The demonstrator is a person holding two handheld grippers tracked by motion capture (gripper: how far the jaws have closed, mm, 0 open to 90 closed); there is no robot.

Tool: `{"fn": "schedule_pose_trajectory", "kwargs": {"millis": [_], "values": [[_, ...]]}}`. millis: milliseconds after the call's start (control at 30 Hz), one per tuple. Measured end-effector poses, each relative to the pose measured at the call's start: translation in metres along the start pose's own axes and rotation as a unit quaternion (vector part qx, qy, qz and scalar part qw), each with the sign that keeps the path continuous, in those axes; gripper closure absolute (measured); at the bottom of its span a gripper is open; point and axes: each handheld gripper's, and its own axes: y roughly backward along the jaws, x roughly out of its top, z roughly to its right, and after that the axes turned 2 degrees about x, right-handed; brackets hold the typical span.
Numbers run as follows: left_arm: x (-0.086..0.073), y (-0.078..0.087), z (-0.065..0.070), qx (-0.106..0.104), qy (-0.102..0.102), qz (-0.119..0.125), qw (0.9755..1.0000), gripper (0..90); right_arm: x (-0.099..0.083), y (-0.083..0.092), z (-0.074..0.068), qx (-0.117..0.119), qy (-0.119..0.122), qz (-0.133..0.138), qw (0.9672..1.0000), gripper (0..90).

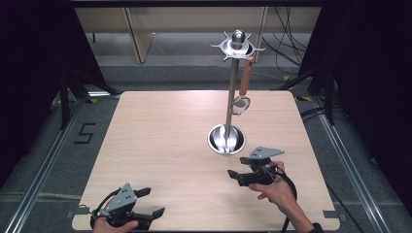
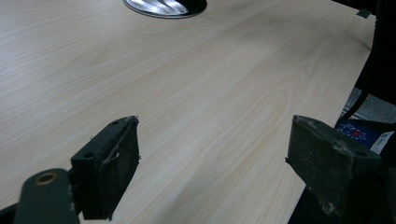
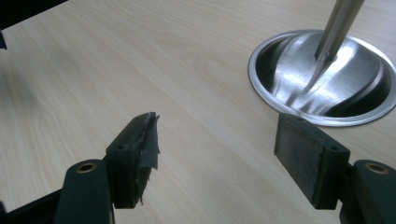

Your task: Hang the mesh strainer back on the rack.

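While empty, right gripper (image 1: 236, 174) nears rack base (image 1: 226, 139).

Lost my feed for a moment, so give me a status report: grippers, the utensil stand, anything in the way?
Left gripper open, empty, near table edge. Right gripper open, empty, beside shiny steel utensil stand. Wooden-handled strainer hanging on stand. Nothing in the way.

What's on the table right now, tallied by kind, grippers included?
Metal utensil stand: 1
Wooden-handled utensil hanging on the stand: 1
Left gripper, open, nothing between its jaws: 1
Right gripper, open, nothing between its jaws: 1
Total: 4
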Motion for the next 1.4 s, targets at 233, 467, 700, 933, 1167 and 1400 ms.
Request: {"fn": "schedule_pose_trajectory", "kwargs": {"millis": [233, 467, 700, 933, 1167, 1400], "values": [[0.0, 0.0, 0.0, 0.001, 0.0, 0.001, 1.0, 16.2, -0.007, -0.003, -0.004, 0.004, -0.002, -0.01, 0.9999, 31.4], [0.0, 0.0, 0.0, 0.0, -0.001, -0.001, 1.0, 16.2, -0.012, -0.003, -0.008, 0.011, 0.0, -0.014, 0.9998, 31.3], [0.0, 0.0, 0.0, -0.001, -0.003, -0.006, 1.0, 16.2, -0.018, -0.003, -0.01, 0.013, -0.002, -0.016, 0.9998, 31.2], [0.0, -0.001, 0.001, -0.001, 0.002, 0.0, 1.0, 16.2, -0.023, -0.004, -0.01, 0.018, 0.006, -0.02, 0.9996, 30.9], [0.0, 0.001, 0.0, 0.01, -0.002, -0.015, 0.9998, 16.2, -0.027, -0.004, -0.012, 0.012, -0.007, -0.028, 0.9995, 26.7], [-0.001, -0.001, 0.002, -0.001, 0.011, -0.004, 0.9999, 16.1, -0.033, -0.003, -0.012, 0.004, -0.003, -0.027, 0.9996, 24.0]]}}
